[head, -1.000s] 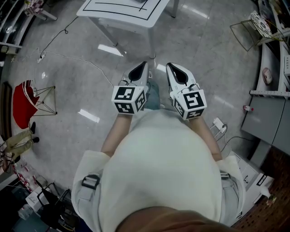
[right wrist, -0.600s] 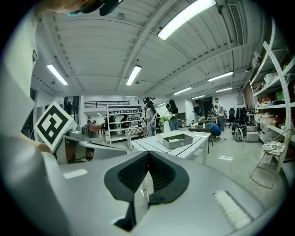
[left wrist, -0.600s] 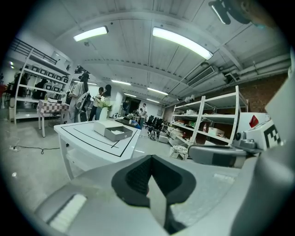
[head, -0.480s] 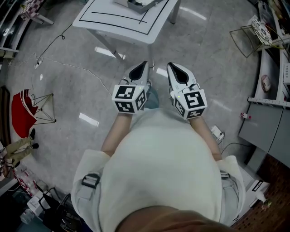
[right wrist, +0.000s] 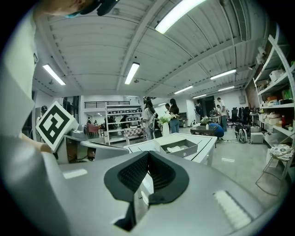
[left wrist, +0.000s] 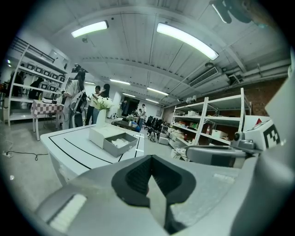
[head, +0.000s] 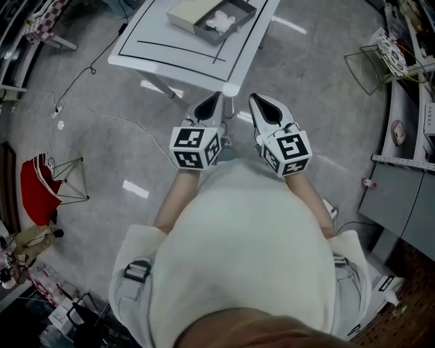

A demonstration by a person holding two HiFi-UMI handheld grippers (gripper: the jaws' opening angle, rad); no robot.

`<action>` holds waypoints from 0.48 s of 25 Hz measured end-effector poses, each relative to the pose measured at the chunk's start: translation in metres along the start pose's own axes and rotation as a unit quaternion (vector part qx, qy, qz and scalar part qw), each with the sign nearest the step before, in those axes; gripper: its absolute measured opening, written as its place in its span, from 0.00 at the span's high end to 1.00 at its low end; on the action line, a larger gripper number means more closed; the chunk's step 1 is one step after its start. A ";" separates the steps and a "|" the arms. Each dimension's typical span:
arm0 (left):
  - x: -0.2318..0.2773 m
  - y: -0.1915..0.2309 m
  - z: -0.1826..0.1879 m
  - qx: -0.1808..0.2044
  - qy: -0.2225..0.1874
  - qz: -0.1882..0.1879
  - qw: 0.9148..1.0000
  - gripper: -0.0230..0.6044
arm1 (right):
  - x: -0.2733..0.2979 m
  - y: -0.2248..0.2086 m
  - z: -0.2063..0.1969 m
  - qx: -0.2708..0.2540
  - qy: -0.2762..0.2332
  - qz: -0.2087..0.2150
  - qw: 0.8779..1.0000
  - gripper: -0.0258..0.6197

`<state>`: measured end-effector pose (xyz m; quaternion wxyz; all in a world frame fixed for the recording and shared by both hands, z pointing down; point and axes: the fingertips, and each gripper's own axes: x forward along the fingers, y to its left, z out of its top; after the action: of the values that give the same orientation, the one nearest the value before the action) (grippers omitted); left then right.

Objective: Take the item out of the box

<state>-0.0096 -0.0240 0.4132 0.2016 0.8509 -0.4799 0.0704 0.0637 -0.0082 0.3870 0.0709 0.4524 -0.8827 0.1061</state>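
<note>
Item (head: pixel 219 20): white and crumpled-looking, too small to name more closely. It lies inside the open grey box (head: pixel 234 13) and has not been lifted.
Box position: on the white table (head: pixel 170 47), ahead of both tongs and well apart from them, roughly between the lines they point along.
Beige piece (head: pixel 192 11): touches the box on the side nearer the left tongs. It is probably the lid, set off so the tray is open from above.
Left tongs (head: pixel 215 97): jaws pressed together with nothing between them. They point forward at the table's near edge.
Right tongs (head: pixel 255 99): jaws also fully together and empty. They sit just beside the left pair, at the same height.
Why held so (judgement): this looks like a carry posture for the approach. Both pairs are tucked close to the torso, side by side. They are closed because nothing is within reach yet.
Step in hand (judgement): closing the gap to the table. Extraction has not begun.
Next move needs (judgement): one pair should open above the tray and pinch the item from the top. The other pair could steady the box wall.
Risk (judgement): the tray looks light, so it may slide or rise with the item if left unheld.
</note>
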 end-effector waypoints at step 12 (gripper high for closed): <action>0.060 0.067 0.041 0.003 0.001 -0.011 1.000 0.96 | 0.091 -0.033 0.029 -0.009 -0.005 -0.007 1.000 0.97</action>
<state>-0.0377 -0.1192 0.4139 0.1999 0.8569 -0.4699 0.0704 0.0370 -0.1058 0.3835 0.0717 0.4580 -0.8809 0.0950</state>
